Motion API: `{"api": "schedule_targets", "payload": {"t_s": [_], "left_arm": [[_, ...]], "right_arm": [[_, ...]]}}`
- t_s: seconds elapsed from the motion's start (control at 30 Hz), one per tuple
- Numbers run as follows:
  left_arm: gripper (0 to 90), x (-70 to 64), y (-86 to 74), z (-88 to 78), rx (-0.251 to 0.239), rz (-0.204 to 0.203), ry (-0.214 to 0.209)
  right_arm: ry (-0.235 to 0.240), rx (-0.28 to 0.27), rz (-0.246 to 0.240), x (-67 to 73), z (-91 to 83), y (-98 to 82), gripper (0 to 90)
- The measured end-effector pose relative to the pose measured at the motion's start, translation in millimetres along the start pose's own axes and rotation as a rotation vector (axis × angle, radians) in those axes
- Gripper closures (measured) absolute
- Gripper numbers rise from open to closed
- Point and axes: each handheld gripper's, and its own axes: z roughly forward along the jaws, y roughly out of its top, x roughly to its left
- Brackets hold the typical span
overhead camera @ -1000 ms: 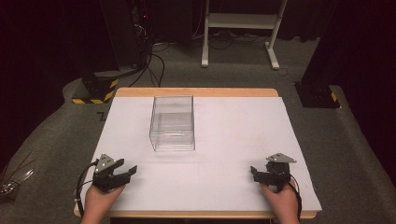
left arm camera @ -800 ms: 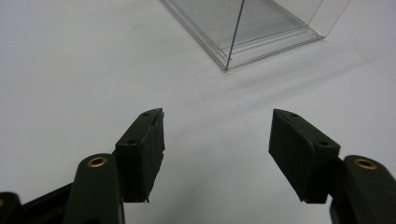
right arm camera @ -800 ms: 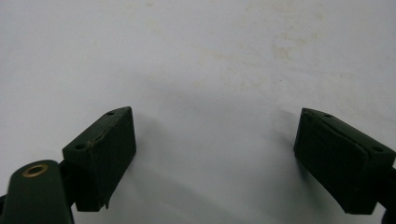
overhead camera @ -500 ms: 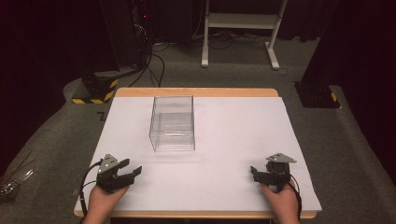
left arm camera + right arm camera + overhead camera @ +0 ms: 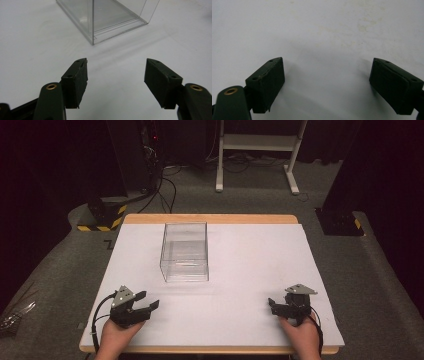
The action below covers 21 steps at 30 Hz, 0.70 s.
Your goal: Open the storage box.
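Observation:
A clear plastic box (image 5: pixel 184 252) stands open-topped on the white table cover (image 5: pixel 240 270), left of centre. In the left gripper view its near corner (image 5: pixel 93 30) lies just ahead of the jaws. My left gripper (image 5: pixel 150 301) sits near the front left edge, pointing right and toward the box, open with nothing between its jaws (image 5: pixel 116 75). My right gripper (image 5: pixel 272 304) rests near the front right edge, pointing left, open over bare cover (image 5: pixel 327 75).
The wooden table edge (image 5: pixel 210 218) shows along the far side. Beyond the table are a white stand (image 5: pixel 255 150), black equipment with cables (image 5: pixel 150 165) and a yellow-black striped base (image 5: pixel 102 222) on the grey floor. Faint stains mark the cover (image 5: pixel 362 27).
My left gripper has shifted slightly to the right and turned toward the box. The right gripper and the box stayed still.

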Motion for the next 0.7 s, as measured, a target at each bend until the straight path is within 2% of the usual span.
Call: {"api": "schedule_targets", "payload": {"t_s": [0.27, 0.47, 0.7], "left_arm": [[35.7, -8.1, 3.4, 4.7, -0.008, -0.007, -0.036], [36.3, -13.9, 11.3, 8.8, -0.027, 0.005, -0.046], [36.7, -19.1, 18.3, 15.3, -0.042, 0.000, -0.063]], "right_arm": [[-0.001, 0.000, -0.001, 0.0, 0.0, 0.0, 12.8], [-0.001, -0.001, -0.001, 0.1, 0.0, 0.0, 12.8], [-0.002, -0.001, -0.002, 0.2, -0.1, -0.1, 12.8]]}}
